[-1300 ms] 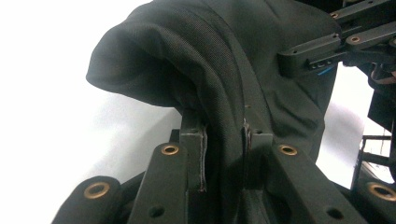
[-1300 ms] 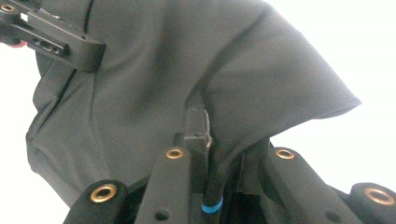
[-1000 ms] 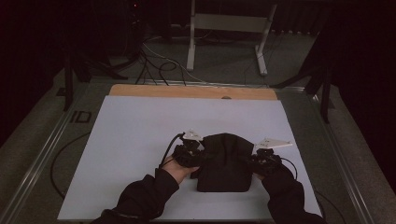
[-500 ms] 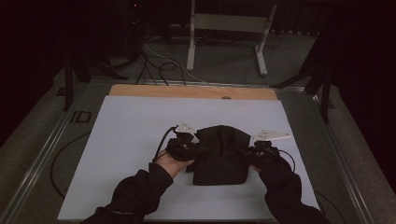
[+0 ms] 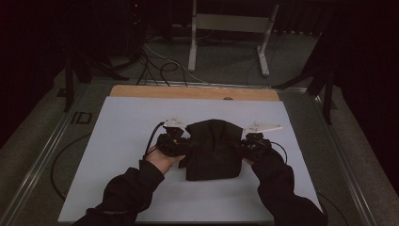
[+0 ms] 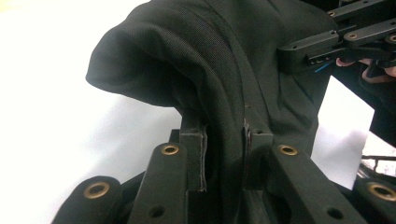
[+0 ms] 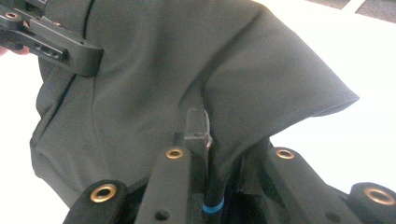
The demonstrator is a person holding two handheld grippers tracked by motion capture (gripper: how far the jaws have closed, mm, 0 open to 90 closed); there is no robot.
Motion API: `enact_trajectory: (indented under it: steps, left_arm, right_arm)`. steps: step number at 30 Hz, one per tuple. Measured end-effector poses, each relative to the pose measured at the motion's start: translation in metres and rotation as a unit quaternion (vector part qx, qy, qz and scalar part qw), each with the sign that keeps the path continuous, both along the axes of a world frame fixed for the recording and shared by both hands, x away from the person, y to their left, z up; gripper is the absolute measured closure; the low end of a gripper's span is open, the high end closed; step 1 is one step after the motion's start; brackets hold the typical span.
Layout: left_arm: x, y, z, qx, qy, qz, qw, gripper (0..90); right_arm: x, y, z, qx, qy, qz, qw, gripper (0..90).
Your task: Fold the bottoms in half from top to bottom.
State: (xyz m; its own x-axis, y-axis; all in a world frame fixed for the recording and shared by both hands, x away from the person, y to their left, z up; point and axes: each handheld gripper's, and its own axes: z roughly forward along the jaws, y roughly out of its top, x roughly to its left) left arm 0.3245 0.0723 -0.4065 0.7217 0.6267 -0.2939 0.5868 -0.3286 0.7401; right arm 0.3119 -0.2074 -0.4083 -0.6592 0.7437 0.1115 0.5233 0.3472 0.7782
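Left gripper (image 6: 224,154) first: its fingers (image 6: 192,154) are clamped on a thick folded edge of the black cloth (image 6: 224,60), with the fabric bunched right between the two pads and rising up out of them in a rounded hump. From the left gripper view you can also catch the other gripper's black jaw pressed into the cloth at the upper right.

Right gripper (image 7: 219,154) is pretty much a mirror of that. Its fingers (image 7: 196,135) are pinched on the opposite edge of the same black cloth (image 7: 154,79), a fold jammed in between them, and one corner of the fabric sticks out to the right like a little tent. There's a blue band on a dark rod low down between the jaws. The other gripper's jaw shows at the upper left of the right gripper view, touching the cloth.

In the high view the black cloth (image 5: 212,150) sits around the middle of the white table (image 5: 122,127), a bit toward the person's side, held taut-ish between the left gripper (image 5: 175,141) and the right gripper (image 5: 251,143), one on each side edge. The top part looks lifted and puffed, while the lower edge hangs down toward the table surface; can't tell for sure if it touches. Both dark sleeves (image 5: 127,193) come in from the bottom. A wooden strip (image 5: 188,92) runs along the far edge of the table, and beyond it there's a metal stand (image 5: 230,28) and loose cables (image 5: 160,66) on the floor.
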Motion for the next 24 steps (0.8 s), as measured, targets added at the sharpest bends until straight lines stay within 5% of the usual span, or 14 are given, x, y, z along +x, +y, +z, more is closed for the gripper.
enact_trajectory:
  steps: [24]
  left_arm:
    - [0.018,0.053,0.023,0.012,-0.018,0.041,0.9989,75.7]
  right_arm:
    - [0.036,0.058,0.027,-0.003,-0.017,0.029,0.9994,78.3]
